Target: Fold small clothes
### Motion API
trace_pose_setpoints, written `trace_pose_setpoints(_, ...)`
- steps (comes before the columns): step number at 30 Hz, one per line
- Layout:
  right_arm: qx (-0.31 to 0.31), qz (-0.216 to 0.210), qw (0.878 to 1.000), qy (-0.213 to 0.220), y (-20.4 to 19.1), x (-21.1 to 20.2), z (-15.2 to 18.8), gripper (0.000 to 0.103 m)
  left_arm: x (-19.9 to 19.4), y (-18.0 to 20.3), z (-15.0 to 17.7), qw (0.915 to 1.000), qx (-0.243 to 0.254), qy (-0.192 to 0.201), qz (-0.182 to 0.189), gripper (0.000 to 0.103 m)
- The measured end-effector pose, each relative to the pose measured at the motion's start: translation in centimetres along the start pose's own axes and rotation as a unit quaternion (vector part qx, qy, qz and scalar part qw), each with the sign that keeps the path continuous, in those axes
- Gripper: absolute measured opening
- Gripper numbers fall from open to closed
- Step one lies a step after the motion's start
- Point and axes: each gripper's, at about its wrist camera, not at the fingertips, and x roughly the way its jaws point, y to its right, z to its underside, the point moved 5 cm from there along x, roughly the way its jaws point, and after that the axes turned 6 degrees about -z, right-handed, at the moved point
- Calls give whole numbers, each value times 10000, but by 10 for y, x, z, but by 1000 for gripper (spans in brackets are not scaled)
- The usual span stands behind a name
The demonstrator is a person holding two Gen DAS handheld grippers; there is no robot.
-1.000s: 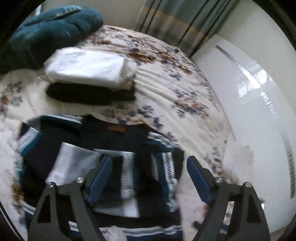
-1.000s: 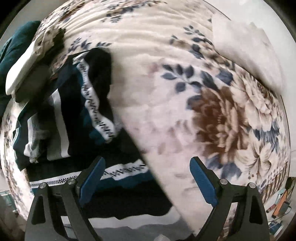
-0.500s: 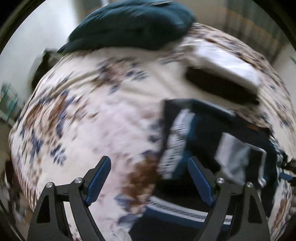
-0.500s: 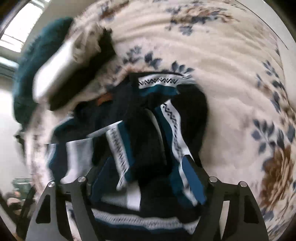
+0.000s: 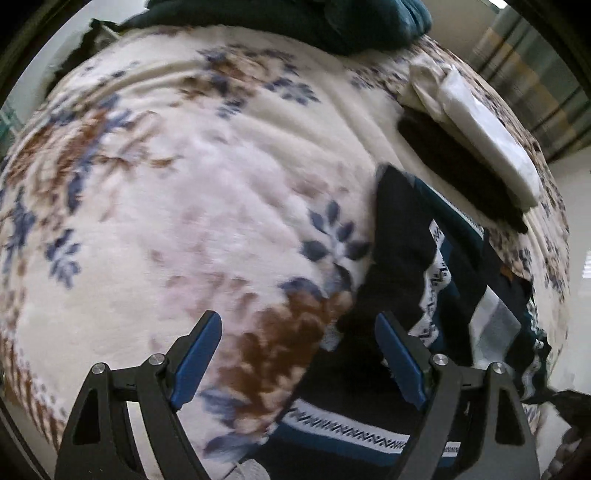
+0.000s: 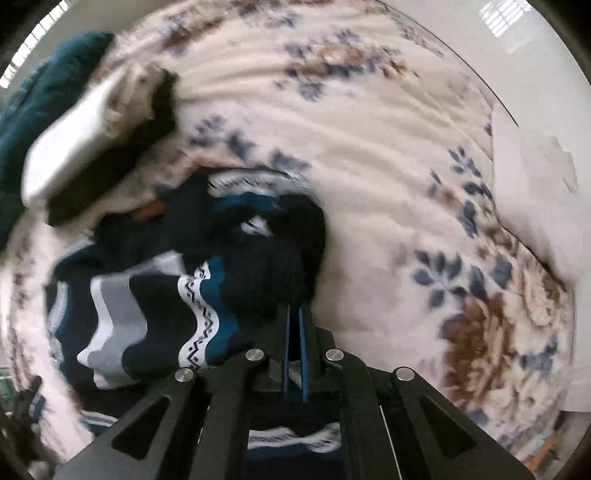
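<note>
Two garments already look done: a white folded piece [image 5: 480, 122] sits on top of a black folded piece [image 5: 458, 173] at the far side of the bed [image 5: 184, 184], near a teal pillow [image 5: 295, 18].

Third item is in hand: a navy sweater [image 6: 155, 302] with white, grey and teal patterned bands, lying on the floral blanket just in front of that stack, not touching it as far as I can tell.

Right claw [image 6: 293, 317]: pads pressed nearly together, pinching a dark fold of the sweater at its right side. The cloth bunches up and over toward the middle from that pinch, so I read this as a side or sleeve fold in progress. The picture is motion-blurred, so exact edge alignment can't be judged.

Left claw [image 5: 295, 354]: wide, nothing between the pads. It hangs over the blanket with its right pad above the sweater's left edge; sweater in that view [image 5: 424, 277] fills the lower right.

Progress estimate: roughly mid-task. Sweater is partly gathered, not yet a neat rectangle; hem band still spread out near the bottom of the left view. Left to do, by my judgement: lay the pinched section flat, fold the opposite side, halve it lengthwise, then place it by or on the stack.

Risk: thick knit may spring open when released, and the plush blanket may drag the lower layer.
</note>
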Motion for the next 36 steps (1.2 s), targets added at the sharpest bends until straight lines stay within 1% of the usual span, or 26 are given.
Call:
trace_pose_setpoints(1, -60, 8, 9987, -511, 1, 16, 3, 5, 5, 3, 0, 10000, 3, -45, 59, 84)
trace_pose_setpoints(3, -167, 264, 9927, -1165, 3, 31, 6, 10, 12, 9, 0, 9996, -42, -145, 226, 84)
trace_pose_setpoints(4, -233, 281, 9923, -1185, -3, 29, 1, 12, 15, 11, 1, 9994, -62, -187, 281, 84)
trace_pose_setpoints(5, -343, 221, 9940, -1012, -14, 21, -8, 18, 19, 15, 2, 9990, -57, -235, 375, 84)
trace_pose_setpoints(7, -614, 87, 9966, -534, -45, 1, -26, 54, 26, 19, 3, 9987, 14, -263, 429, 83)
trace_pose_setpoints(8, -760, -115, 9963, -392, -65, -3, -34, 59, 28, 21, 3, 9985, 38, -254, 480, 74)
trace_pose_setpoints(9, -989, -457, 9934, -367, -95, -1, -41, 60, 30, 23, 3, 9977, 62, -245, 623, 64)
trace_pose_setpoints(10, -1208, -699, 9892, -458, -120, 6, -45, 60, 32, 24, 4, 9971, 99, -259, 715, 40)
trace_pose_setpoints(11, -1474, -947, 9825, -631, -149, 16, -47, 60, 34, 27, 5, 9963, 159, -298, 791, 20)
trace_pose_setpoints(12, -1722, -1167, 9750, -777, -179, 28, -48, 60, 36, 29, 7, 9953, 216, -330, 886, 14)
trace_pose_setpoints(13, -1964, -1331, 9675, -875, -206, 39, -49, 60, 37, 30, 8, 9950, 243, -311, 914, 11)
trace_pose_setpoints(15, -2580, -1589, 9464, -1116, -262, 63, -46, 60, 35, 30, 10, 9947, 280, -196, 973, 9)
trace_pose_setpoints(16, -2837, -1715, 9349, -1268, -287, 77, -44, 60, 35, 30, 11, 9944, 288, -185, 998, 5)
trace_pose_setpoints(17, -2968, -1761, 9284, -1376, -301, 87, -40, 60, 35, 28, 13, 9943, 295, -187, 1004, 5)
trace_pose_setpoints(18, -3091, -1843, 9195, -1583, -319, 101, -36, 60, 35, 27, 14, 9942, 283, -194, 1018, 5)
trace_pose_setpoints(21, -3140, -2034, 9057, -1995, -348, 131, -33, 60, 37, 22, 18, 9939, 239, -225, 1051, 4)
trace_pose_setpoints(23, -3199, -2196, 8978, -2084, -364, 139, -32, 29, 38, 20, 20, 9936, 198, -256, 1078, 4)
trace_pose_setpoints(24, -3251, -2207, 8974, -2006, -369, 140, -32, 3, 39, 19, 20, 9934, 185, -263, 1099, 4)
trace_pose_setpoints(25, -3270, -2200, 8995, -1887, -373, 138, -34, 3, 39, 17, 22, 9933, 185, -270, 1110, 4)
trace_pose_setpoints(27, -3149, -2237, 9077, -1639, -378, 132, -44, 2, 38, 14, 23, 9931, 175, -265, 1125, 4)
trace_pose_setpoints(29, -3065, -2145, 9162, -1435, -379, 129, -55, 2, 39, 14, 25, 9930, 176, -268, 1140, 4)
trace_pose_setpoints(31, -3063, -1988, 9201, -1419, -380, 133, -59, 2, 39, 15, 24, 9928, 181, -309, 1143, 4)
trace_pose_setpoints(33, -3105, -1914, 9162, -1658, -375, 137, -56, 3, 34, 11, 22, 9927, 191, -397, 1119, 6)
trace_pose_setpoints(34, -3051, -1858, 9160, -1825, -371, 137, -56, 11, 31, 10, 20, 9930, 239, -444, 1070, 7)
trace_pose_setpoints(35, -2968, -1840, 9177, -1897, -364, 133, -59, 18, 29, 9, 18, 9936, 311, -484, 973, 13)
trace_pose_setpoints(36, -2858, -1856, 9228, -1796, -351, 122, -68, 33, 26, 9, 17, 9948, 444, -498, 765, 23)
